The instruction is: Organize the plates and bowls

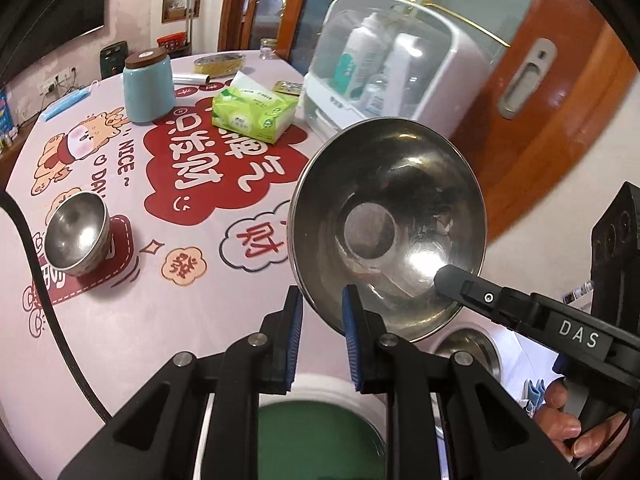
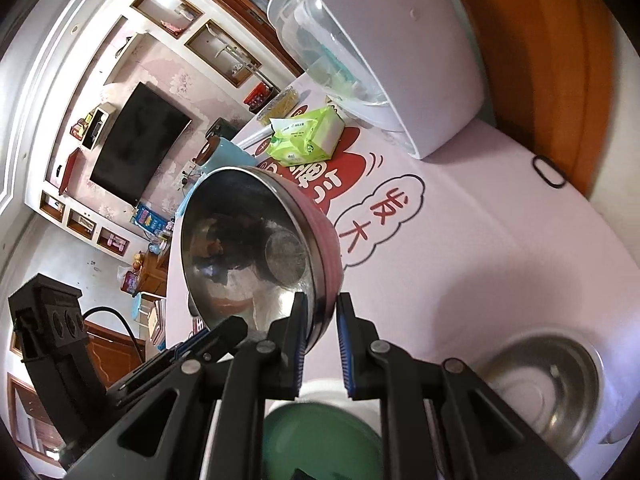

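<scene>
Above the pink table (image 1: pixel 168 312), both grippers hold one big steel bowl (image 1: pixel 386 224) up in the air, tilted so its shiny inside faces the left camera. The left gripper (image 1: pixel 322 308) has its blue pads (image 1: pixel 352 320) pinched on the near rim — one pad outside the bowl, one inside. The right gripper (image 2: pixel 322 316) is clamped on the rim too, with the rim squeezed between its two fingers; from that side the bowl has a pink outer wall. In the left view, the right gripper reaches in from the right, its tip on the bowl's edge, with a hand (image 1: pixel 576 428) on its handle.

A small steel bowl (image 1: pixel 76 232) sits alone on the table, well apart from the big one. Another steel bowl (image 2: pixel 548 384) rests on the table near the right gripper, and a green plate (image 2: pixel 320 440) lies just below both grippers. Farther back sit a green tissue pack (image 1: pixel 256 110), a blue jar (image 1: pixel 148 88) and a white storage box (image 1: pixel 384 64).
</scene>
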Available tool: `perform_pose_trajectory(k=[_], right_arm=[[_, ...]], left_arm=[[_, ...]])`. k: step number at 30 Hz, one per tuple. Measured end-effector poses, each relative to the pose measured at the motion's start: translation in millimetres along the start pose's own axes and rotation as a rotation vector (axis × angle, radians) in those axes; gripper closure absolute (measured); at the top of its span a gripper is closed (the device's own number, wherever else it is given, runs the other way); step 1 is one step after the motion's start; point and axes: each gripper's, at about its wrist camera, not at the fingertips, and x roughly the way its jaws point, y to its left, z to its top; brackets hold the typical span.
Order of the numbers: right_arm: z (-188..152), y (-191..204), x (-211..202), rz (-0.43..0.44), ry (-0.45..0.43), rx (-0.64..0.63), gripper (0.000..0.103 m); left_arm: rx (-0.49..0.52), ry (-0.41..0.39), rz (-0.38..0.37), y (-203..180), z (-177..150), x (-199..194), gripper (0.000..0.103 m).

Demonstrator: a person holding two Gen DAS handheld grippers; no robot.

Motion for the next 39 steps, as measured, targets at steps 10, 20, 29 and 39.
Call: perform_pose_trajectory(k=[10,20,29,39], right_arm=[[-43.7,-11.3,-49.7,-0.03,-0.013,0.044,0.089],[-92.9,-27.5,-94.7,-0.089,-0.048,0.1,0.089],[-138.6,-52.7,-121.7,-0.17,-0.025,0.188,0.089],[-141.1,-75.3,-125.3,-0.179,0.021,0.199,0.089]], left_arm=[[0.076,0.01,-0.046,-34.6,-46.9,-34.7,0.084],[0.143,0.068,-0.109,-61.5,-88.6,-47.6,0.084],[0.182,0.158,-0.171,-83.0,-133.0,-45.2,0.084],[0.208,0.179,-0.154,-108.1,-146.9,-38.7,0.084]])
